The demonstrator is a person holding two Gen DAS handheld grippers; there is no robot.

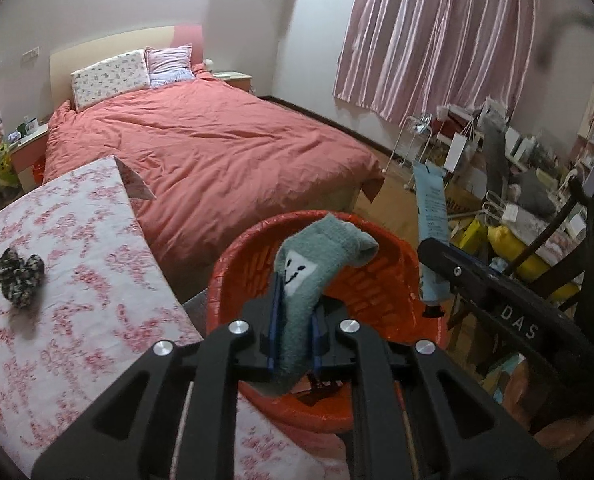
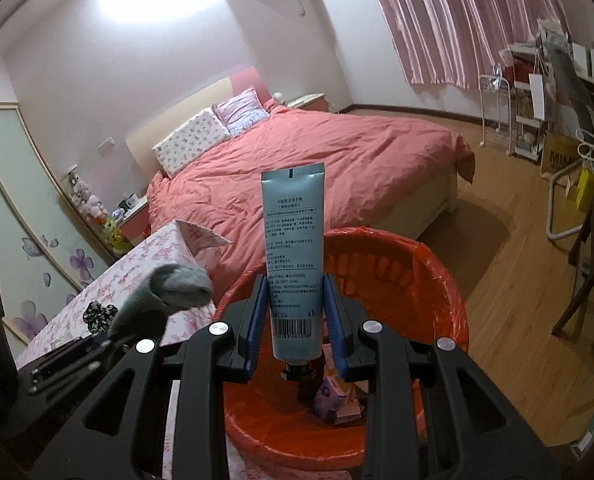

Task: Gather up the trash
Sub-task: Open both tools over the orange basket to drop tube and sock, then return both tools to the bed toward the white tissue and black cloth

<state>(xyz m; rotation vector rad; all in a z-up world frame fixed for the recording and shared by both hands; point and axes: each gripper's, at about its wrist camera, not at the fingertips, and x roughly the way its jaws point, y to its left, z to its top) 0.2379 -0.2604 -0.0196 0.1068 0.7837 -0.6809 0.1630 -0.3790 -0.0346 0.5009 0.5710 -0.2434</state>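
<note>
**Both loads hang over the bin mouth**

My left gripper (image 1: 295,320) is pinched almost shut on a fuzzy grey-green sock with a small smiling face patch (image 1: 317,264); its long axis runs forward along my fingers, the toe flopping beyond the tips, the cuff drooping beneath. Directly under and ahead sits the round red plastic bin lined with an orange bag (image 1: 381,280), so the sock would drop straight down, I judge.

My right gripper (image 2: 295,312) stands partly open but clamped on a pale blue squeeze tube with printed text and a barcode (image 2: 295,248), upright between the blue pads (image 2: 253,316), cap end down, crimped end up. It too hangs above the bin, where crumpled wrappers (image 2: 337,400) already lie (purple among them).

The left side seems a touch nearer the bin's left rim and the flower-print tablecloth (image 1: 77,240) beside it, on which a black-and-white scrunchie (image 1: 19,276) waits. The two grippers sit close together; bumping each other looks the main risk. The pink-covered bed (image 1: 217,140) lies well beyond.
</note>
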